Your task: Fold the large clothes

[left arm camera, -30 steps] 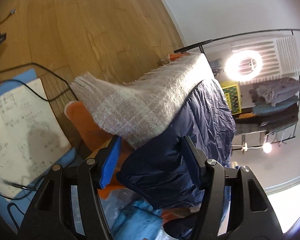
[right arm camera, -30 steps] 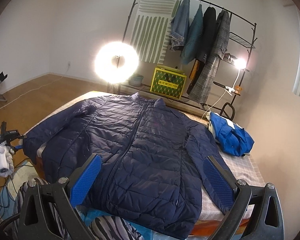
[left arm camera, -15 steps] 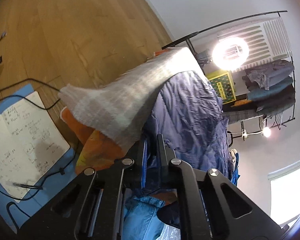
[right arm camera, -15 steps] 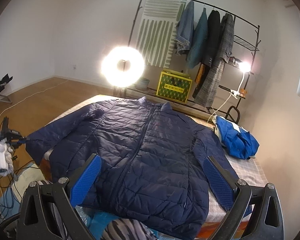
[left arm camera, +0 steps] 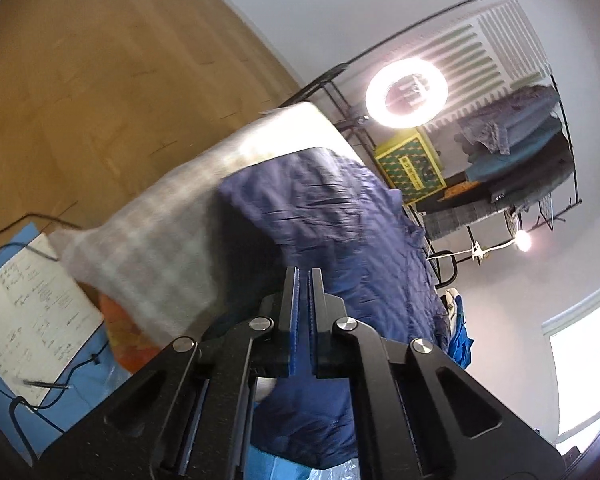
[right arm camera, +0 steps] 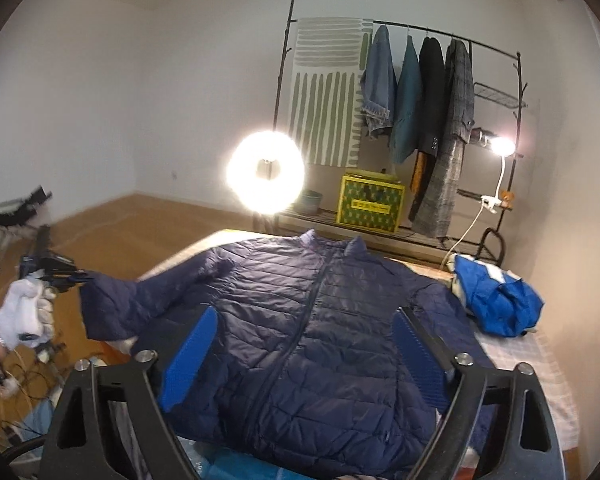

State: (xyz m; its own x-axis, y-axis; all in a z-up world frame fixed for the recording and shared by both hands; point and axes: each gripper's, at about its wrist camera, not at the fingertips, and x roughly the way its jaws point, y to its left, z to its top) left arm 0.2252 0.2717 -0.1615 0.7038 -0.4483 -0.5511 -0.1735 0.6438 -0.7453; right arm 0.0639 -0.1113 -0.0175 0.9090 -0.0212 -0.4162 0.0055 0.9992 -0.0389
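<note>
Jacket: a navy quilted puffer jacket point(right arm camera: 300, 320) lies front-up and spread flat on the bed point(right arm camera: 540, 360), collar toward the far rack, hem hanging over the near edge.
Left sleeve: the jacket's left sleeve point(right arm camera: 116, 300) is stretched out past the bed's left edge and raised off it; a second ago it drooped lower beside the mattress.
Left gripper: the left gripper point(left arm camera: 303, 280) has its blue-padded jaws pressed together on the sleeve's cuff fabric; a second ago they stood wide apart around the cloth.
Left hand: a white-gloved hand point(right arm camera: 24, 312) carries that tool at the far left of the right wrist view, higher than it was before.
Right gripper: the right gripper point(right arm camera: 300, 360) hovers over the jacket's near hem with jaws wide but closing a little, narrower than a second ago; the pads grip nothing.
Blanket: a pale checked woolly blanket point(left arm camera: 160, 248) covers the bed under the jacket, blurred in the left wrist view.
Blue garment: a crumpled bright blue and white garment point(right arm camera: 496, 300) sits on the bed's right side, just beside the right sleeve.
Behind: a glowing ring light point(right arm camera: 266, 172) and a black clothes rack point(right arm camera: 420, 120) stand beyond the far end.
</note>
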